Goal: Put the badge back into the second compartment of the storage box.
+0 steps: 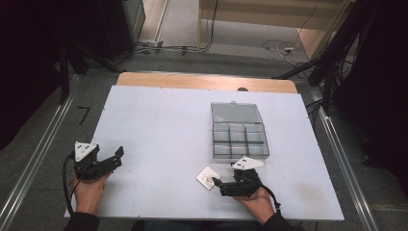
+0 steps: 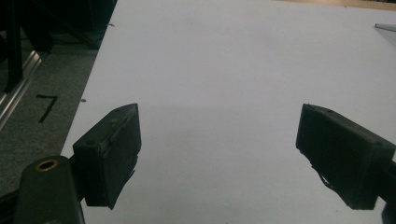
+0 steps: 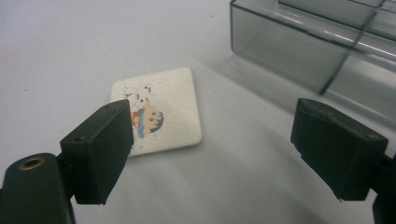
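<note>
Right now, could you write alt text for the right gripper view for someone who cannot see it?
The open right gripper hovers over a small white square tile with a cartoon figure, lying flat on the white table. A clear plastic compartment box stands just beyond, apart from the tile.

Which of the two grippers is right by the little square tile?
The right gripper, open, with the cartoon tile just ahead of its jaws; the left gripper is far off over bare table.
</note>
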A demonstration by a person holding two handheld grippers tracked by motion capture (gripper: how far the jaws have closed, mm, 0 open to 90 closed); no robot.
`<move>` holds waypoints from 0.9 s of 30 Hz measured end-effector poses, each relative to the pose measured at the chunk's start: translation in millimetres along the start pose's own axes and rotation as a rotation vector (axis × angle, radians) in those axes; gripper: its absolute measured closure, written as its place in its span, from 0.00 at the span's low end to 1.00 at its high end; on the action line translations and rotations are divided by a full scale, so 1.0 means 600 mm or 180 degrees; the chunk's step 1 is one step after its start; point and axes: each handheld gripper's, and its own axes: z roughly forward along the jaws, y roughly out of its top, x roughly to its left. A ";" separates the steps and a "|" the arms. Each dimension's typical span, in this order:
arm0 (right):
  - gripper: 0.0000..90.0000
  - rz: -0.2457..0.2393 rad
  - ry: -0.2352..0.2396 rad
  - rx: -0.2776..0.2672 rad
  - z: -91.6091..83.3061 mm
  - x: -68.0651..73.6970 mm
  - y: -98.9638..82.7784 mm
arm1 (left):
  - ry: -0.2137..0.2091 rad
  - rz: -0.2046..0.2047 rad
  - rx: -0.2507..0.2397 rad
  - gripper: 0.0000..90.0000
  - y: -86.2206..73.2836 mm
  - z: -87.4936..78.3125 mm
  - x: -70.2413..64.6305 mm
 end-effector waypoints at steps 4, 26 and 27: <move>0.13 -0.0032 0.0024 0.0015 0.006 0.007 0.001 | -0.0003 0.0004 -0.0001 0.16 0.000 0.000 0.000; 0.23 -0.0458 -0.0058 0.0160 0.034 0.058 -0.001 | -0.0004 -0.0003 -0.0004 0.16 0.000 -0.001 0.000; 0.25 -0.0465 -0.0081 0.0160 0.033 0.059 -0.002 | -0.0003 -0.0003 -0.0003 0.16 0.000 -0.001 0.000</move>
